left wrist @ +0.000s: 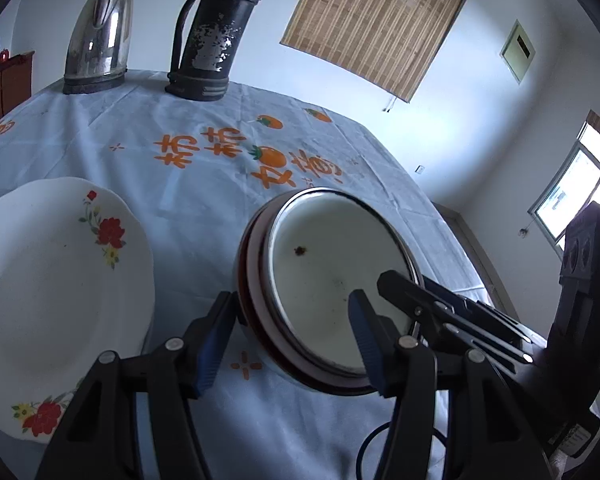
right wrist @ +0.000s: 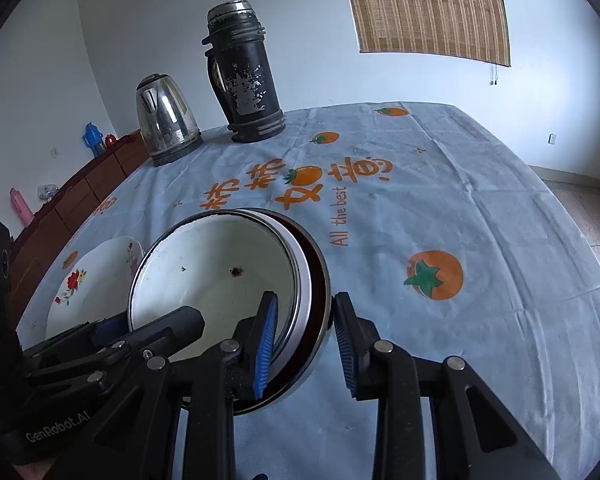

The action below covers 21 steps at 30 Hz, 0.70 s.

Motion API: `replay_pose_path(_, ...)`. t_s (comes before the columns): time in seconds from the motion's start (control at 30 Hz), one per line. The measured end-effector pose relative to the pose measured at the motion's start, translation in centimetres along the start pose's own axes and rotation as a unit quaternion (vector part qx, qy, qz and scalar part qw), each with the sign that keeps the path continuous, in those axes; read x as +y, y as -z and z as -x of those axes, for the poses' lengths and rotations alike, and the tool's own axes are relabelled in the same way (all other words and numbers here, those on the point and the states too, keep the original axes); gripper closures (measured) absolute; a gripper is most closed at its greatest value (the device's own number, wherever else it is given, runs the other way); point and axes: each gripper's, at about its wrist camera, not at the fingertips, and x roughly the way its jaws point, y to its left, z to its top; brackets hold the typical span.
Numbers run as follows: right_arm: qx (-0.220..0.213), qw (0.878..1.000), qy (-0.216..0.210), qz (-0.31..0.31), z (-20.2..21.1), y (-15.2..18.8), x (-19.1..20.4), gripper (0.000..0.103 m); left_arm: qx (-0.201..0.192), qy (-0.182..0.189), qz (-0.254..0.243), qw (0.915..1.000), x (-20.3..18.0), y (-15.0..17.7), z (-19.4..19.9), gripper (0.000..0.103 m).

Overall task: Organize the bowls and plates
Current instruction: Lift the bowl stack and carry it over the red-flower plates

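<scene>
Left wrist view: rides on the left gripper (left wrist: 292,340), looking forward and down along its fingers, very close over the stacked bowls (left wrist: 332,276); the flowered plate (left wrist: 52,280) lies at its left edge.
Right wrist view: rides on the right gripper (right wrist: 306,340), angled down from the stack's other side, equally close.
Facing: both look across the tablecloth (right wrist: 440,208) toward the thermos flask (right wrist: 244,76) and electric kettle (right wrist: 166,120) at the far edge.
Shared: bowls, plate, flask, kettle, bamboo blind (left wrist: 376,24); each view catches the other gripper at its edge.
</scene>
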Motion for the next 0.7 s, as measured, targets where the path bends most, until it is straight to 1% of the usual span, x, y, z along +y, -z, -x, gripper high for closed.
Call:
replay_pose_path(0.2,-0.013,1.0,-0.001,0.007,1.3,-1.2,0.4,0.072,-0.005,0.01,0.003,0.9999,-0.2,-0.2,0.6,0.046)
replay_pose_path(0.37,-0.027,0.999,-0.002,0.023,2.8,-2.5,1.6,0.072,-0.018,0.017,0.017,0.9996,0.3,-0.5,1.4,0.046)
replay_pose_path(0.57,-0.029,0.999,-0.006,0.032,3.1,-2.8,2.7,0.072,-0.056,0.016,0.026,0.998,1.2,-1.0,2.9,0.046)
replay_pose_path(0.7,-0.028,0.999,-0.014,0.03,2.9,-2.8,3.2,0.072,-0.065,0.016,0.037,0.9971,1.9,-1.3,3.4,0.046)
